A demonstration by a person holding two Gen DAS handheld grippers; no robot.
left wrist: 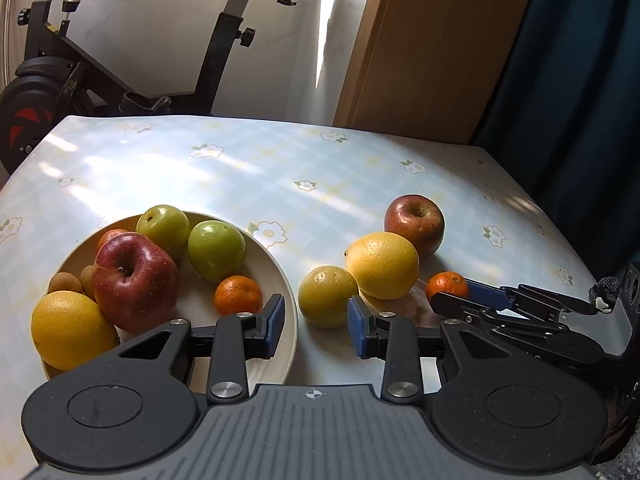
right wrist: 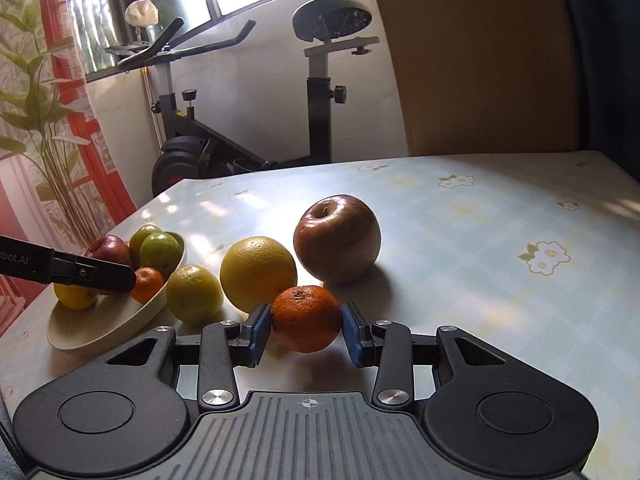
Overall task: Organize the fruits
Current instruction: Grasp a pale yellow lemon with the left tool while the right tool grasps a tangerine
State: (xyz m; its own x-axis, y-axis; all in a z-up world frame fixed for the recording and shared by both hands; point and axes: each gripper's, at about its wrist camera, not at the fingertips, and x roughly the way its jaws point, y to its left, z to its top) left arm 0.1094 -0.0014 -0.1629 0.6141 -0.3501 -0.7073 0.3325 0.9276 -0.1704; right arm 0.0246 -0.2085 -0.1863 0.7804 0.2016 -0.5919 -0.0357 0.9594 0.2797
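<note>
Where the right wrist view looks along its own fingers, the right gripper (right wrist: 306, 328) is closed on a small tangerine (right wrist: 306, 318), blue pads pressing both sides; the left wrist view shows that grip only side-on at its right edge. Just beyond the tangerine lie a large orange (right wrist: 258, 272), a yellow-green citrus (right wrist: 195, 294) and a red apple (right wrist: 337, 238) on the flowered tablecloth (right wrist: 480, 240). The left gripper (left wrist: 316, 326) tilts downward over the bowl rim (left wrist: 290, 304), jaws narrowly parted with nothing between them. The bowl's fruit is fully seen only in the left view; in the right view the left gripper's finger covers part of it.
</note>
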